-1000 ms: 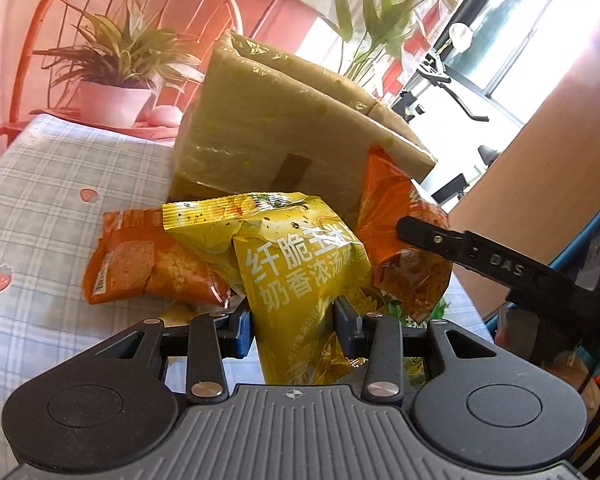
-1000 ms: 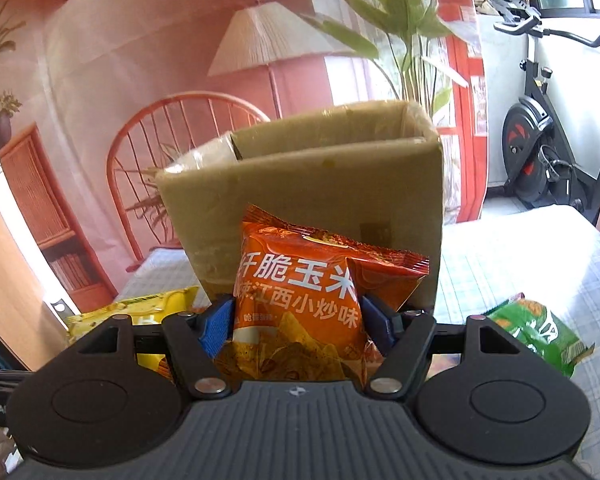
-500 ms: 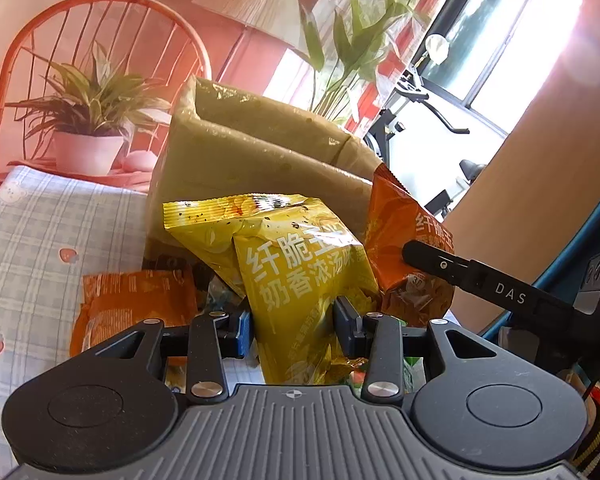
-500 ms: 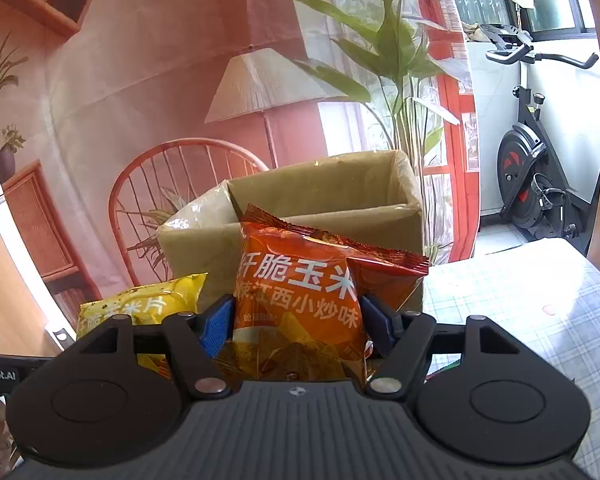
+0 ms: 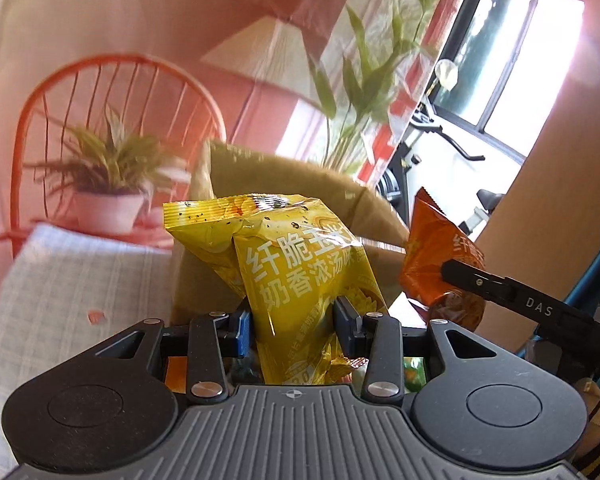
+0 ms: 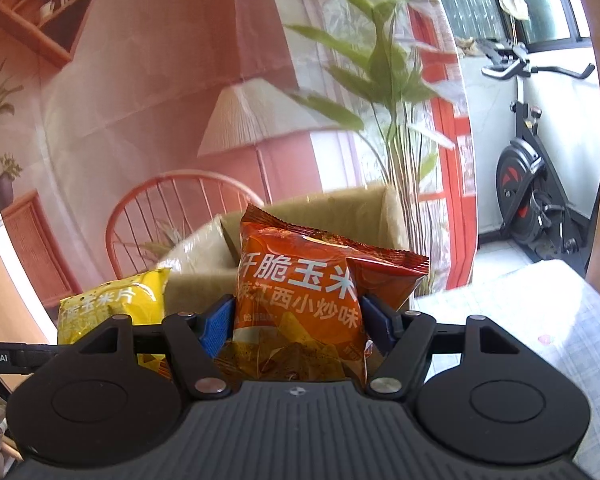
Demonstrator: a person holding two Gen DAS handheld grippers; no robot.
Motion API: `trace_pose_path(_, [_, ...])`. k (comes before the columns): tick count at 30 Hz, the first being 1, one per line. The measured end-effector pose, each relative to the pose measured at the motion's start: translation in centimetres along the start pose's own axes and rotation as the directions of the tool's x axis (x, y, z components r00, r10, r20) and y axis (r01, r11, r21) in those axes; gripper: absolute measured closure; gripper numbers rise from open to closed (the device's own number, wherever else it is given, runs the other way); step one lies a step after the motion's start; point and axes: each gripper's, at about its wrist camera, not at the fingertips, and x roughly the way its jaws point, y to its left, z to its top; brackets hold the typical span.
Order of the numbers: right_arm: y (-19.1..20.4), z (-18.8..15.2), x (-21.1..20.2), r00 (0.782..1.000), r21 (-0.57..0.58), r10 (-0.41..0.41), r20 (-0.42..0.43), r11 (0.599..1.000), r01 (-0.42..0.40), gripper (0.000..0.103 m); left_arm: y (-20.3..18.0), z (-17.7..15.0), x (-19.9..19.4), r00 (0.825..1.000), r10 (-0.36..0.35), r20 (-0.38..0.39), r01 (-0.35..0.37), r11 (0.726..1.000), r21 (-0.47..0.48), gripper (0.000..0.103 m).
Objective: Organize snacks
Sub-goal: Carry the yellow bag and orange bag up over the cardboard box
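My left gripper is shut on a yellow snack bag and holds it up in front of an open cardboard box. My right gripper is shut on an orange snack bag, also raised in front of the box. In the left wrist view the orange bag and the right gripper's arm show at the right. In the right wrist view the yellow bag shows at the left. Both bags are level with the box's rim.
The box stands on a table with a checked cloth, also in the right wrist view. A potted plant on an orange chair stands behind the table. An exercise bike is at the far right.
Both grippers have risen with their bags, so the box now sits lower in both views. The snack bags lying on the table have dropped out of sight.
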Motion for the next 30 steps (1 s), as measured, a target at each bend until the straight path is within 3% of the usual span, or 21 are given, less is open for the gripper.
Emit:
trace_pose_path(8, [-0.7,3.6,0.8,0.999,0.007,0.017,0.046,1.0,-0.018,0.033,-0.5,3.9,0.4,0.998,0.023,0.055,-0.025,0.999,0.031,0.061])
trace_pose_path(15, [-0.4,7.0,4.1,0.998,-0.093,0.032,0.057,0.995,-0.027,0.033,-1.1,8.2,3.4,0.997,0.029,0.065,-0.035,0.995,0.092,0.06])
trace_pose_path(21, [-0.5,9.0,8.9,0.999,-0.177,0.026,0.038,0.984,-0.019,0.033,-1.4,11.4,7.2,0.997,0.075,0.036,-0.08,0.985,0.151,0.06])
trace_pose_path(25, [-1.0,9.3,12.0,1.0,-0.201,0.007,0.003,0.98,-0.007,0.033,-2.2,11.9,10.1,0.992,0.126,-0.003,-0.122,0.962,0.246,0.06])
trace_pose_path(30, [-1.3,8.8,14.9,0.999,-0.248,-0.016,-0.04,0.969,0.005,0.033,-2.6,12.1,13.4,0.987,0.142,-0.071,-0.116,0.949,0.292,0.06])
